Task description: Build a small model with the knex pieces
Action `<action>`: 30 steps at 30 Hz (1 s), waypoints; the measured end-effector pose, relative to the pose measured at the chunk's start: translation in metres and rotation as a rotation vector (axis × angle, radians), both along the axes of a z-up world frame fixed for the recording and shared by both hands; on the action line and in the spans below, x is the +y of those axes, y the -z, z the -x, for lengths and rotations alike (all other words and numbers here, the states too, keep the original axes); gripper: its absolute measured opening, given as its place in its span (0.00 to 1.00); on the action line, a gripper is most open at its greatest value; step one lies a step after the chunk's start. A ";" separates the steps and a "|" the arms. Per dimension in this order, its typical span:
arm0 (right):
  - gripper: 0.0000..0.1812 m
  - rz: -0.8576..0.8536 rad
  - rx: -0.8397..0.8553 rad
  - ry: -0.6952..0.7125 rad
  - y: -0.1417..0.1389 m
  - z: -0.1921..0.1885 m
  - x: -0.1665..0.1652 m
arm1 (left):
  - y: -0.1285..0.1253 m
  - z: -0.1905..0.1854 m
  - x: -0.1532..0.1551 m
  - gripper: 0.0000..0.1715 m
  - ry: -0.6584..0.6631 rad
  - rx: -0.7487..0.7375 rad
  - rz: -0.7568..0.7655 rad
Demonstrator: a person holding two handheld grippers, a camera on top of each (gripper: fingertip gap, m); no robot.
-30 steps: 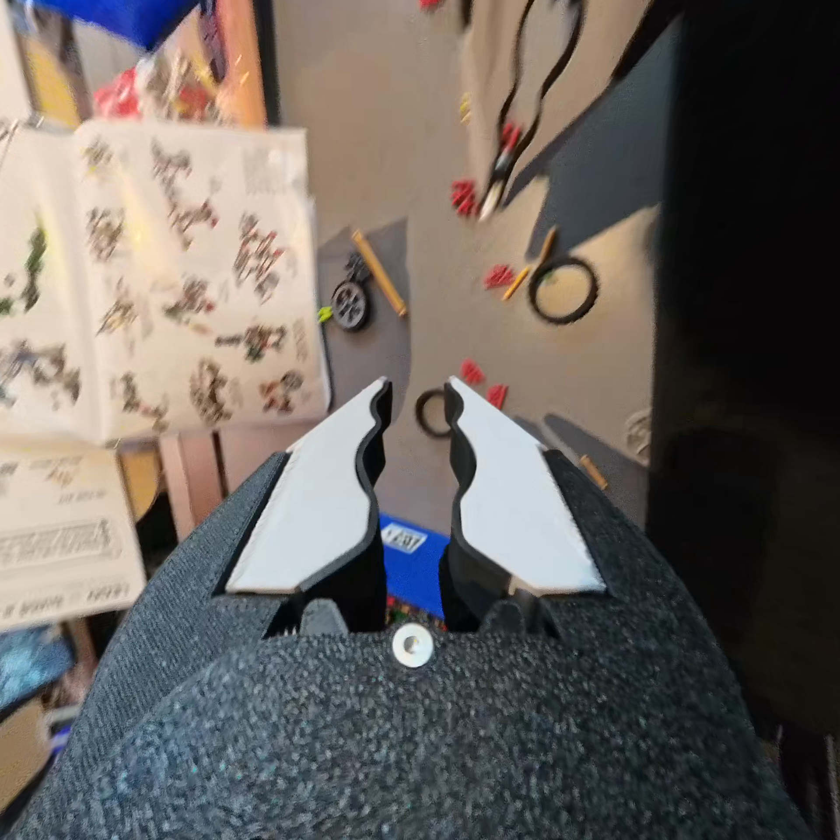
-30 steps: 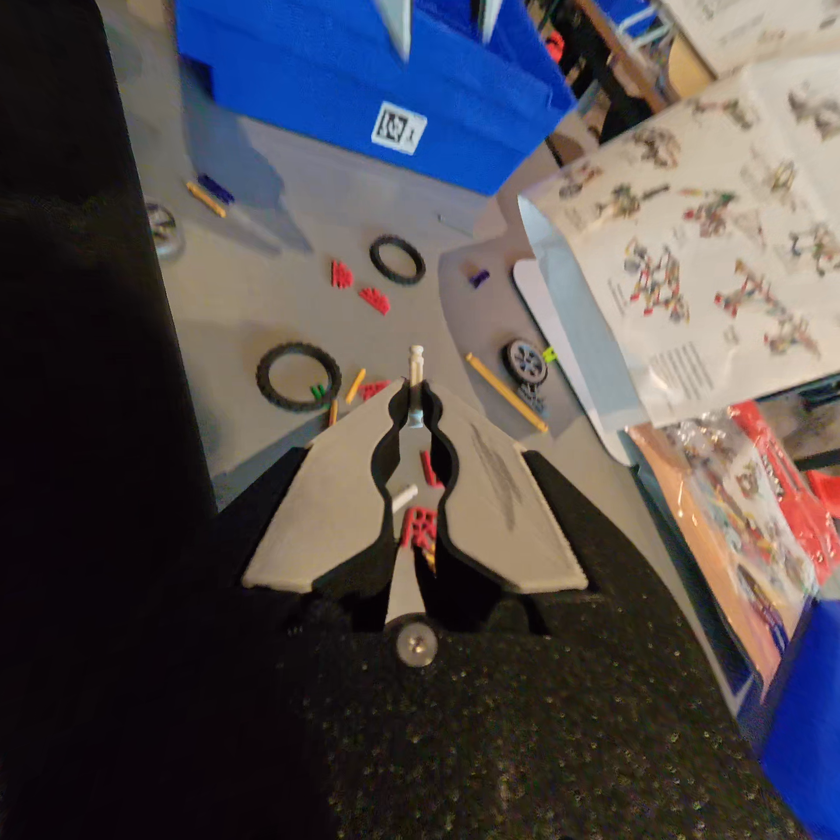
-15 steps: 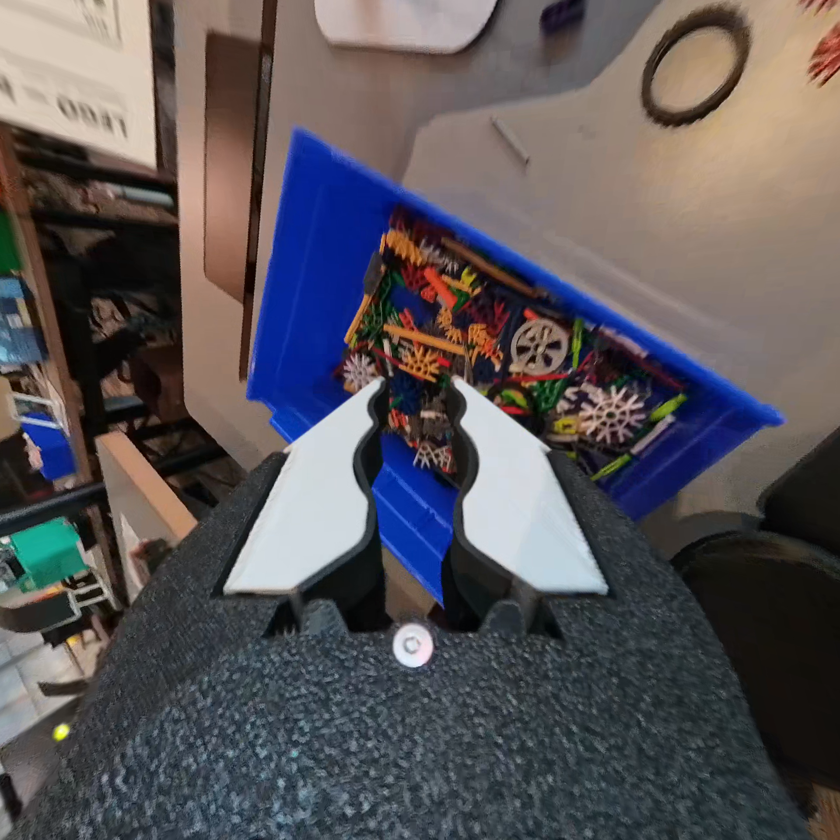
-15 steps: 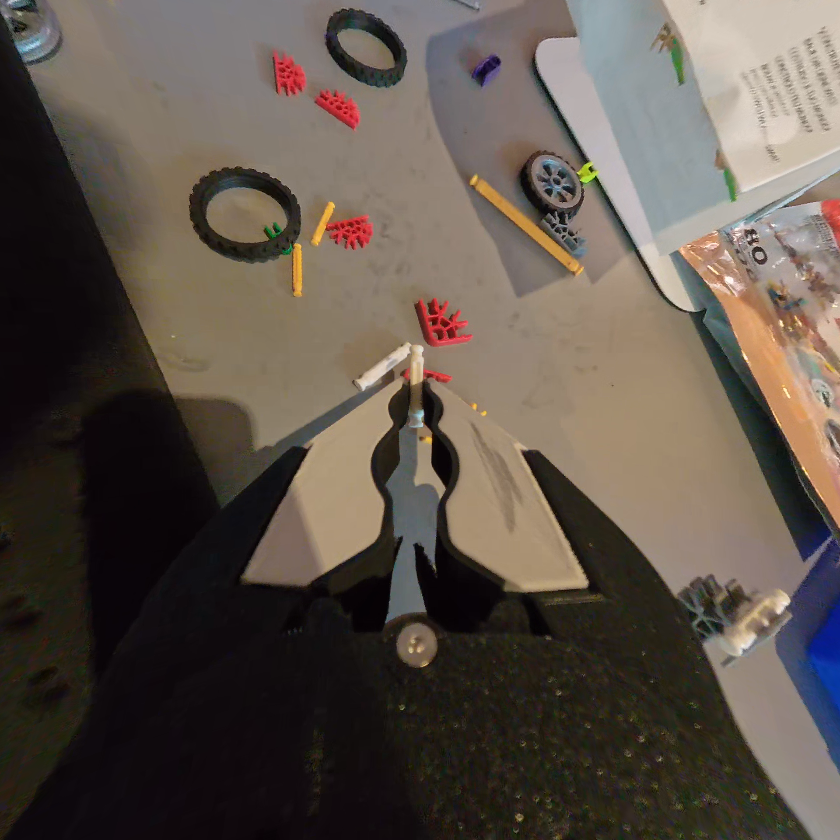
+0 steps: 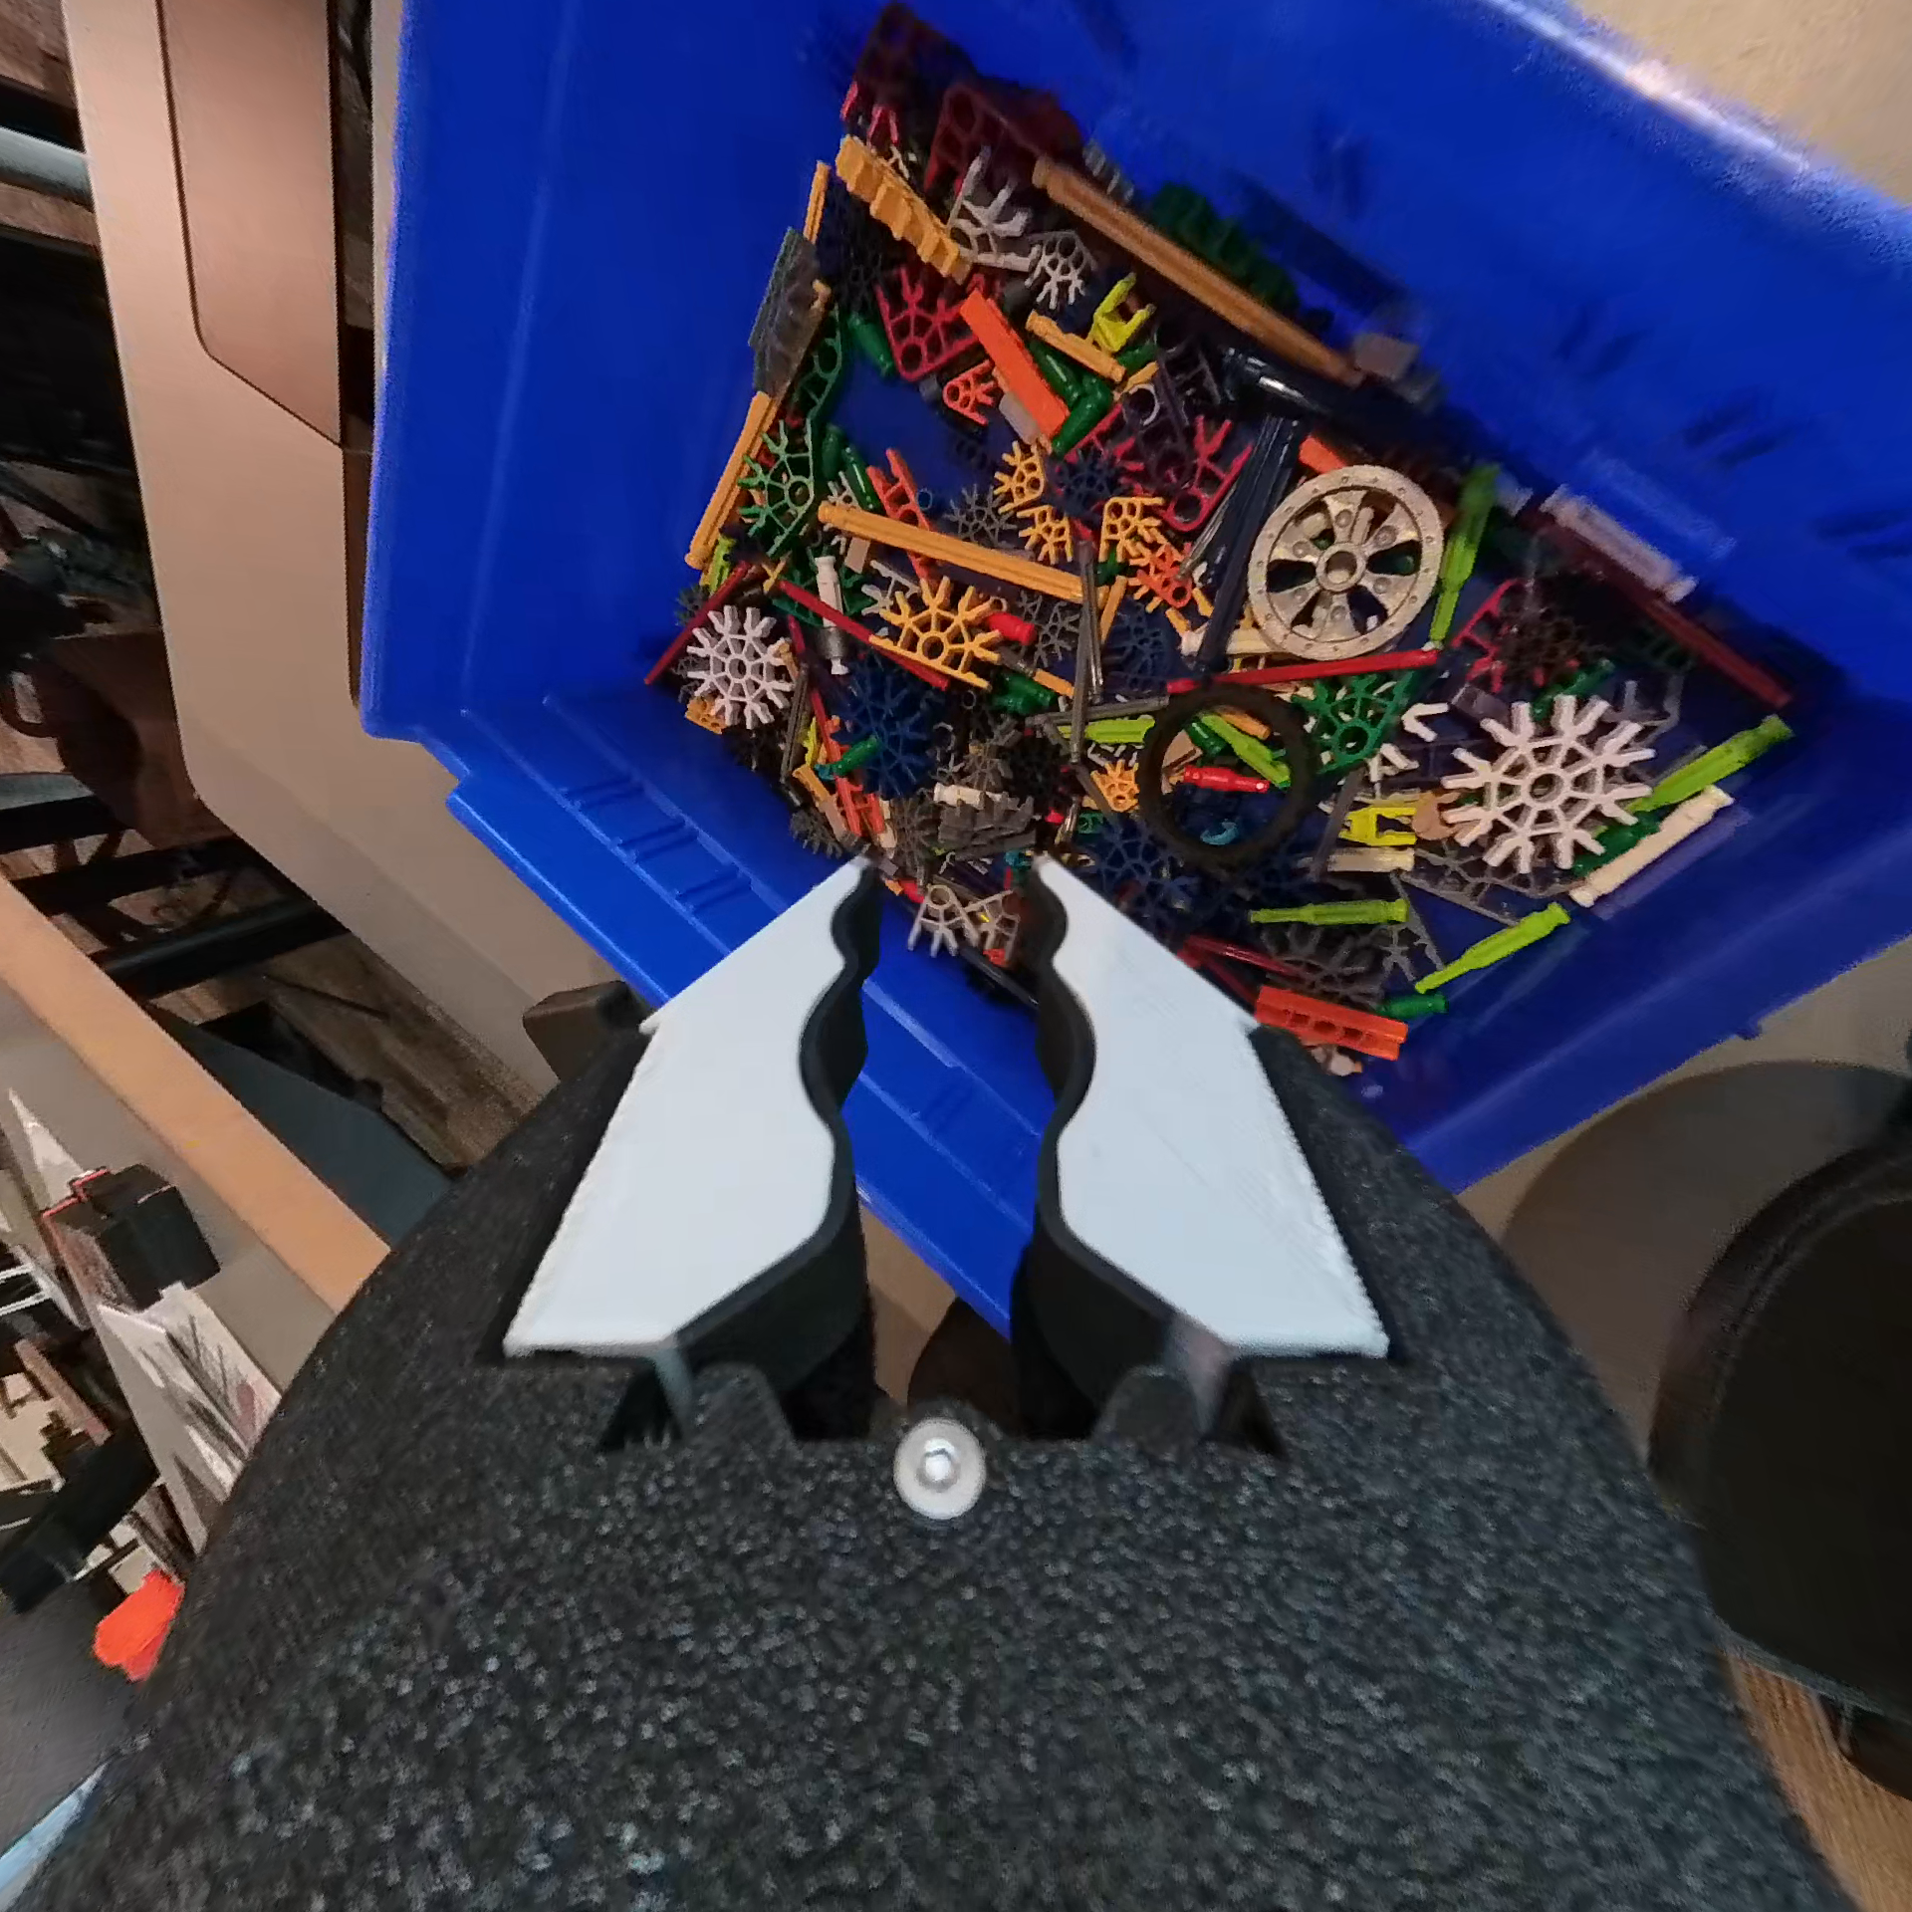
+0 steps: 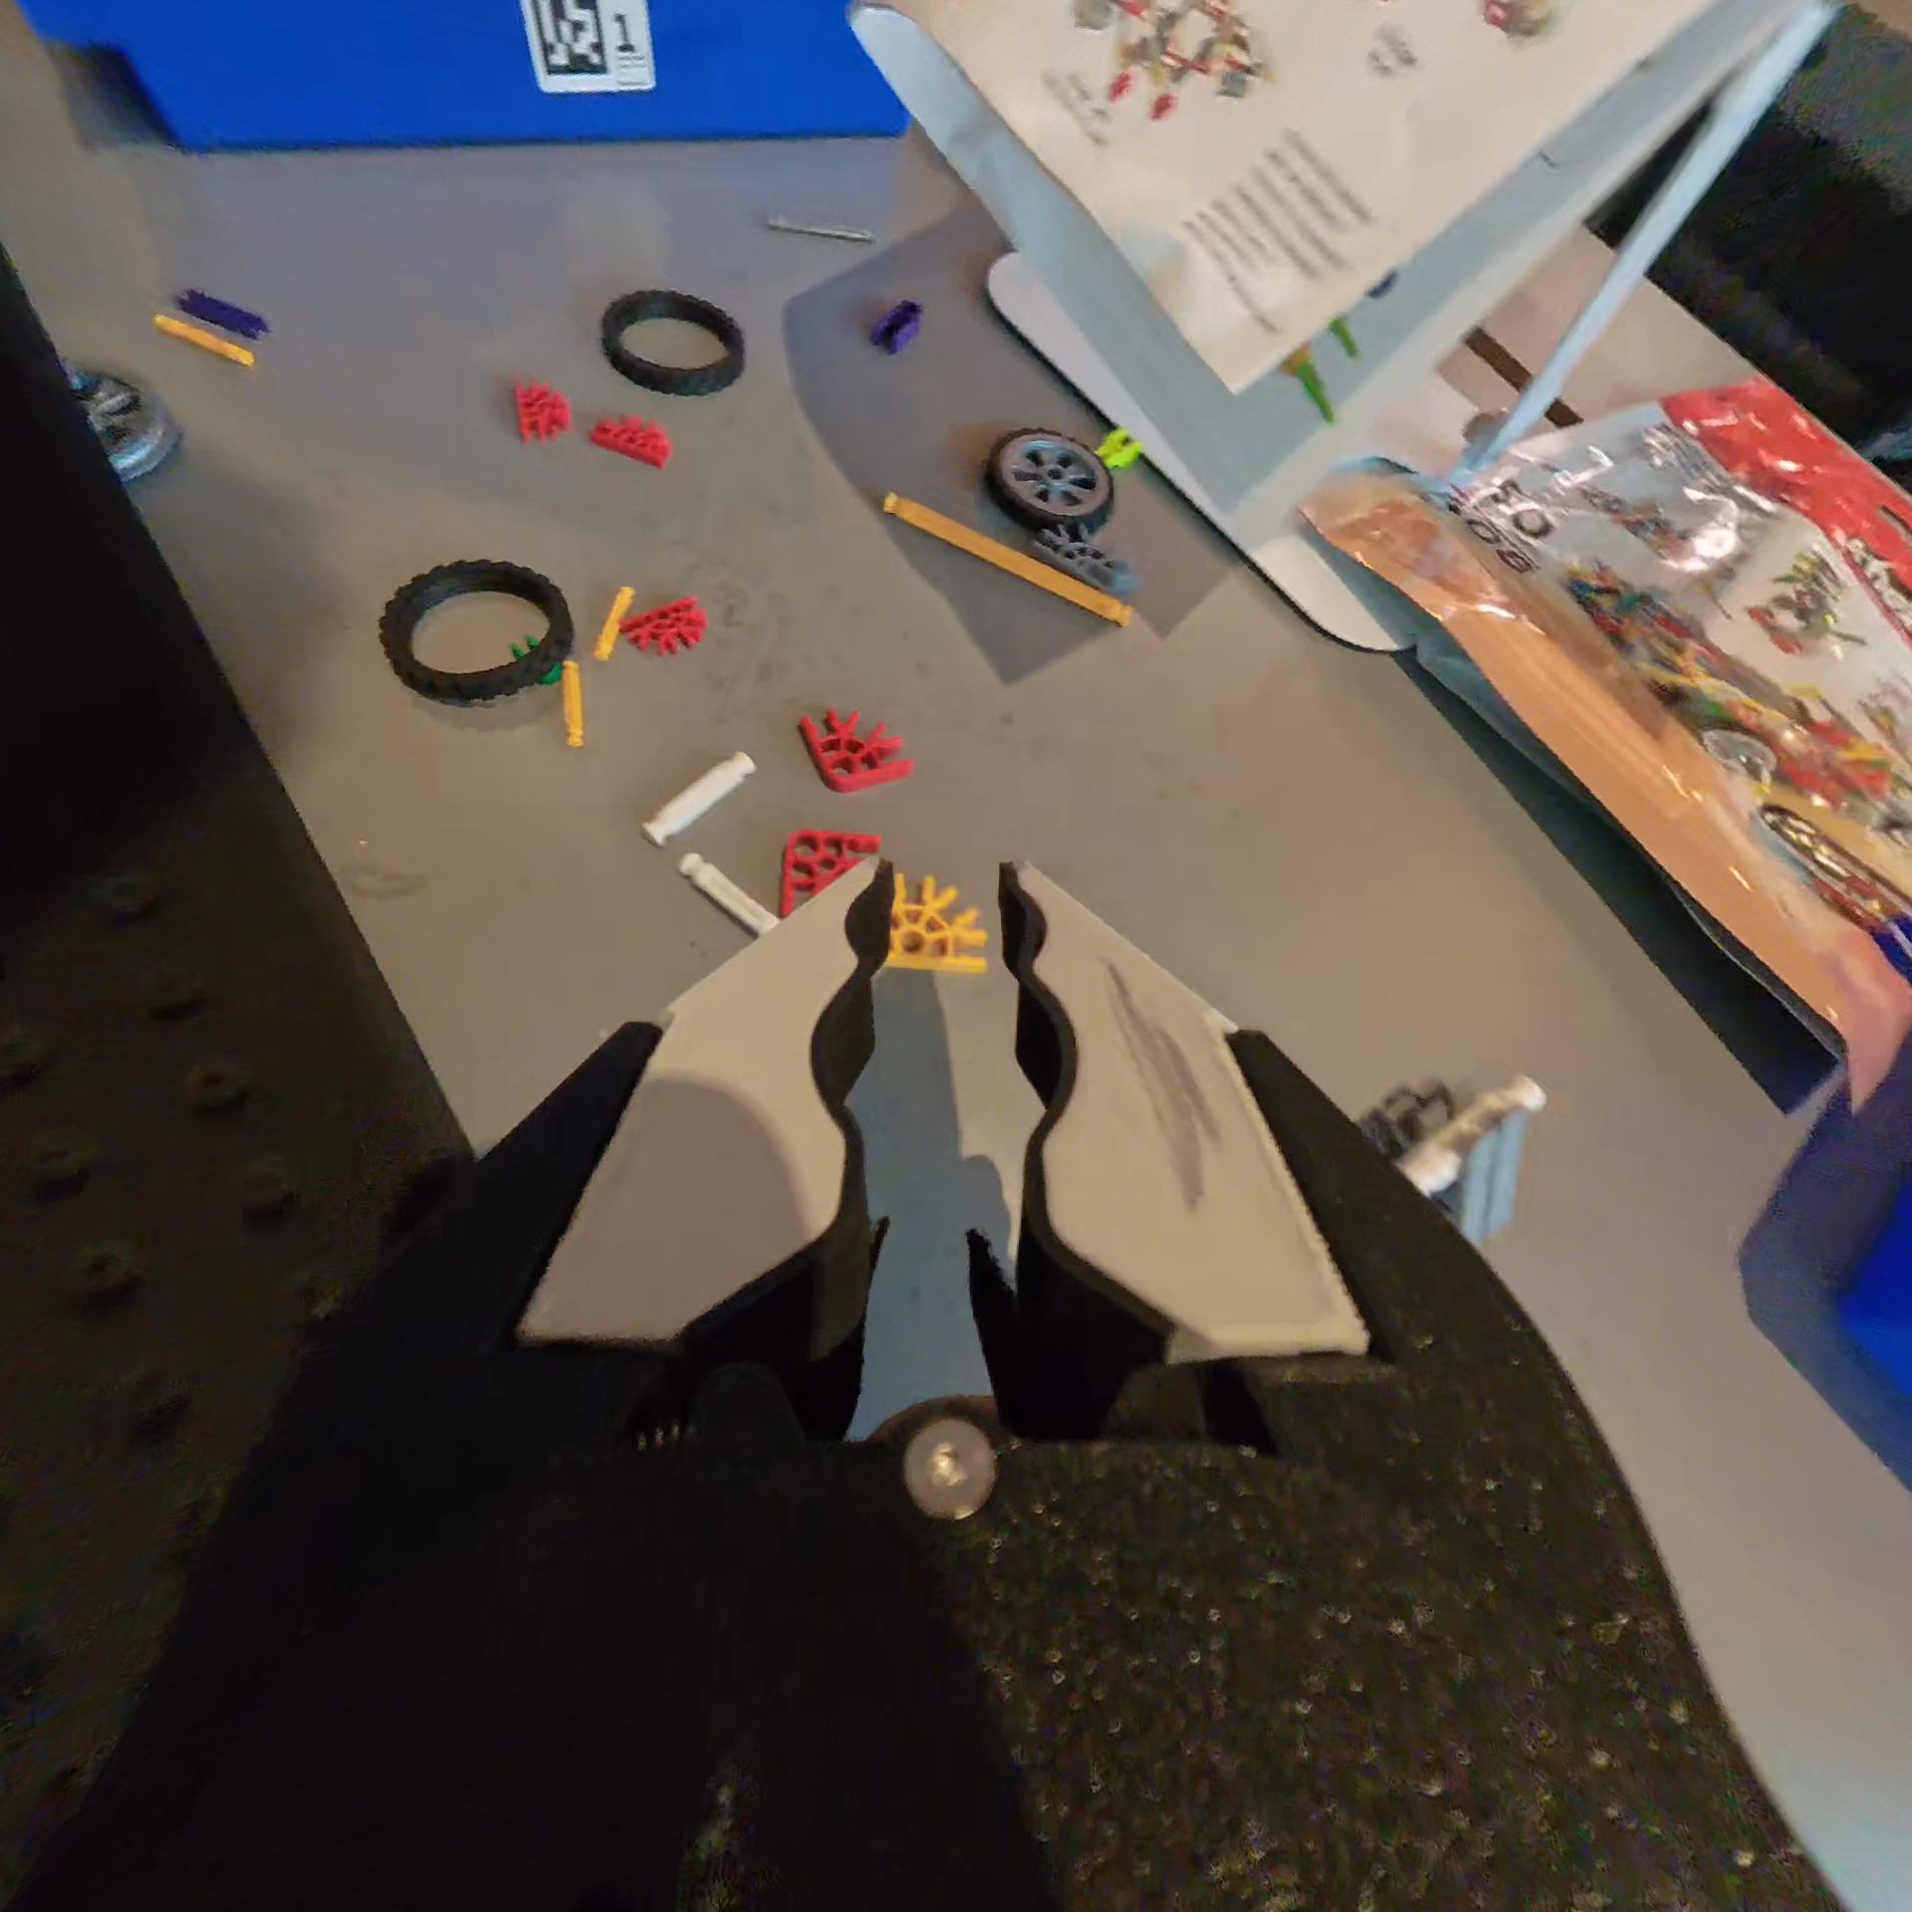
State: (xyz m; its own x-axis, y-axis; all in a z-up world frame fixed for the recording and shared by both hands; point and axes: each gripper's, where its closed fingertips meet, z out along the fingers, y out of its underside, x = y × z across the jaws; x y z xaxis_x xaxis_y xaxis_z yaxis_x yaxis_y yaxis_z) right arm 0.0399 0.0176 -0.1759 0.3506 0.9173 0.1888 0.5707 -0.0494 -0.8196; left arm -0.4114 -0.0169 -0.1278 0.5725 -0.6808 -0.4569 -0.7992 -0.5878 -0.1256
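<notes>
The left gripper [image 5: 950, 879] is over the near edge of a blue bin [image 5: 538, 435], and its fingers are a little way apart with nothing between them. The bin is full of mixed toy building parts: a tan spoked wheel [image 5: 1343, 564], a big white snowflake piece [image 5: 1547, 781] near the bin's right end, a smaller white snowflake piece [image 5: 740, 664] near its left end, a black tyre ring [image 5: 1226, 778] and many rods. A grey fan-shaped piece [image 5: 957, 916] lies right at the fingertips. The right gripper [image 6: 942, 879] is low over a grey table [image 6: 1190, 828], with its fingers a little way apart and holding nothing. A yellow fan-shaped connector [image 6: 931, 929] lies on the table between the tips. Just left of that connector are a red connector [image 6: 823, 864] and two white rods [image 6: 699, 797], one of them partly under the left finger. Farther from the connector sit a black tyre [image 6: 476, 631], another black tyre [image 6: 673, 341], a small grey wheel [image 6: 1053, 481] and a long yellow rod [image 6: 1006, 559]. To the right of the connector lies a shiny parts bag [image 6: 1676, 641] with printing, and above that a paper sheet [image 6: 1221, 135] of pictures and small blurry writing. A white square code sticker [image 6: 590, 41] is on the blue bin's side at the far end of the table.
</notes>
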 end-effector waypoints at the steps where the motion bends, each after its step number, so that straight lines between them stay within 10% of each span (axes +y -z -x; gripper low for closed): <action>1: 0.11 -0.003 0.004 0.014 -0.001 -0.005 0.003 | 0.001 0.001 0.001 0.16 0.000 -0.003 0.002; 17: 0.04 0.034 -0.247 -0.380 0.047 0.010 -0.065 | 0.018 0.002 -0.004 0.17 0.019 0.049 0.069; 30: 0.05 0.015 -0.179 -0.306 0.046 0.017 -0.046 | 0.012 0.012 -0.006 0.17 -0.001 0.054 0.085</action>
